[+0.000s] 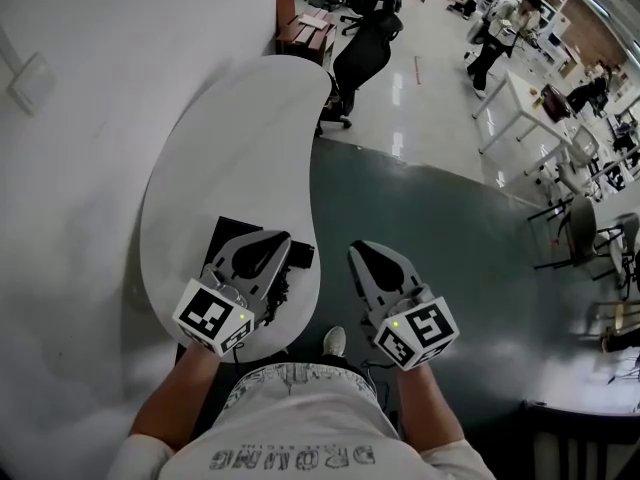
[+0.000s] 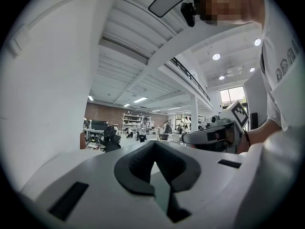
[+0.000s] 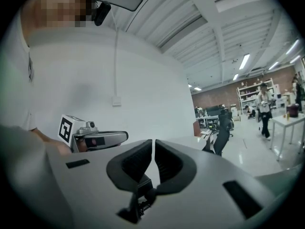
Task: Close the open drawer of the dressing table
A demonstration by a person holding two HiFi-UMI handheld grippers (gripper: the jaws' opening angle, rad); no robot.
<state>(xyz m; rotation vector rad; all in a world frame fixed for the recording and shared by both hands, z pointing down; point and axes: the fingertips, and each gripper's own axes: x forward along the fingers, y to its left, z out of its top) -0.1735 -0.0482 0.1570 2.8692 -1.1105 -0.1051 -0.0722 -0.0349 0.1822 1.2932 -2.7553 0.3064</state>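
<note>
a bare white wall (image 1: 80, 168) fills the far left of the head view, with a small white wall plate (image 1: 30, 80) high on it. against that wall stands the dressing table (image 1: 230, 138), its white kidney-shaped top running from the person's waist away up the frame. its drawer cannot be picked out from above. a black rectangular shape (image 1: 232, 230) shows at the near end of the top, and whether it belongs to the drawer cannot be told.

the left gripper (image 1: 272, 238) hovers over that near end, just above the black shape and pointing away from the person. in the left gripper view its own jaws (image 2: 152, 144) are clenched, tips meeting, with nothing between them.

just right of the table edge, a pale shoe (image 1: 335, 341) stands on the dark floor (image 1: 430, 228). above the floor, clear of the table, is the right gripper (image 1: 358, 248), held roughly level with the left one and near it. in the right gripper view (image 3: 153, 142) its jaws stand almost together, a thin slit parting them, and nothing sits in that slit.

further right and back, a black office chair (image 1: 365, 43) stands near the table's far end, a standing person (image 1: 495, 38) is beyond it, and white work tables (image 1: 520, 108) line the right side.
</note>
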